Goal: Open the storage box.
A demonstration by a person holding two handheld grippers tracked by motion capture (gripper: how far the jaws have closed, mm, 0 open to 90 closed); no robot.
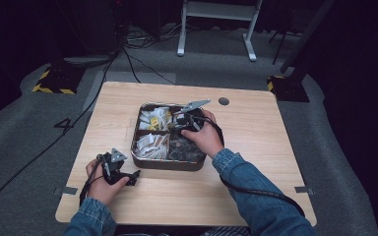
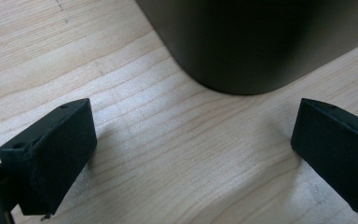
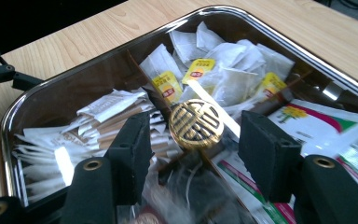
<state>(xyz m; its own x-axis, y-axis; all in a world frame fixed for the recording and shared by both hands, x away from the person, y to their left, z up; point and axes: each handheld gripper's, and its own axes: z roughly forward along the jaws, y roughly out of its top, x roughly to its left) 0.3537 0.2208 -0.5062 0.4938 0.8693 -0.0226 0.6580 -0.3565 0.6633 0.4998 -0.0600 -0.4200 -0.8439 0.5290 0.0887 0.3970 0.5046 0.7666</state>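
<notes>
A dark metal box (image 1: 167, 164) with four compartments stands mid-table under what looks like a clear lid. Tea bags with yellow tags (image 3: 228, 79) fill one compartment and white-and-brown sachets (image 3: 107, 116) another. A round gold knob (image 3: 196, 123) sits at the middle of the box. My right gripper (image 3: 196, 144) is over the box (image 3: 279, 37), its jaws on either side of the knob with a gap on both sides, so it is open. My left gripper (image 1: 133, 177) rests on the table by the box's near left corner. It stands open (image 2: 191, 149) and empty, facing the box's dark wall (image 2: 261, 42).
Printed white-and-green packets (image 3: 317, 121) lie in the compartment to the right of the knob. A round cable hole (image 1: 223, 101) sits near the table's far edge. Bare wood (image 1: 256, 142) lies to the right of the box. Cables cross the grey floor (image 1: 54, 142) on the left.
</notes>
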